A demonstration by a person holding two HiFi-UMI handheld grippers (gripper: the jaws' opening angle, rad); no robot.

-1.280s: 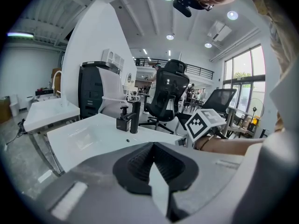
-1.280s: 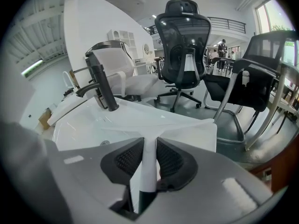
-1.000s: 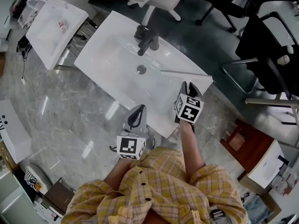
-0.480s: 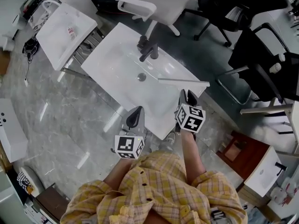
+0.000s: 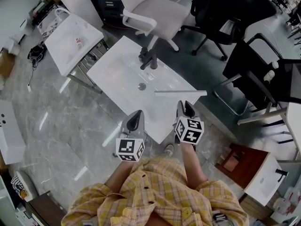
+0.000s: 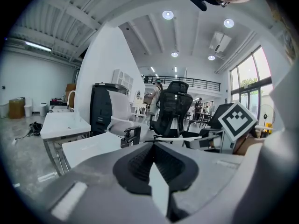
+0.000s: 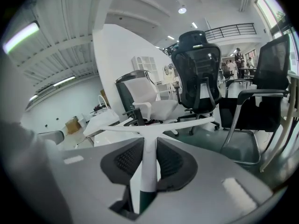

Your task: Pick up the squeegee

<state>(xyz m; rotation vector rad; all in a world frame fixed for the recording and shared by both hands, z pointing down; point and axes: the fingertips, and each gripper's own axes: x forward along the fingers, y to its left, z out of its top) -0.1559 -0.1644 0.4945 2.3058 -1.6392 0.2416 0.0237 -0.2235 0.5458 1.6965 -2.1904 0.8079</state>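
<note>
The squeegee (image 5: 181, 92) is white and T-shaped, with a long thin blade and a short handle. My right gripper (image 5: 187, 106) is shut on the handle and holds the blade level above the near right corner of the white washbasin (image 5: 117, 74). In the right gripper view the handle (image 7: 148, 164) runs up between the dark pads to the blade (image 7: 156, 126). My left gripper (image 5: 136, 118) hangs at the basin's near edge. Its jaws meet at the tips with nothing between them in the left gripper view (image 6: 154, 146).
A black faucet (image 5: 148, 58) and a drain (image 5: 142, 86) sit in the basin. A second white basin on a stand (image 5: 75, 41) is at the left. A white office chair (image 5: 155, 8) and black chairs (image 5: 254, 65) stand behind and to the right.
Both grippers have risen. The right one has carried the squeegee up and toward the person. The head view has shifted so the basin sits farther away.
</note>
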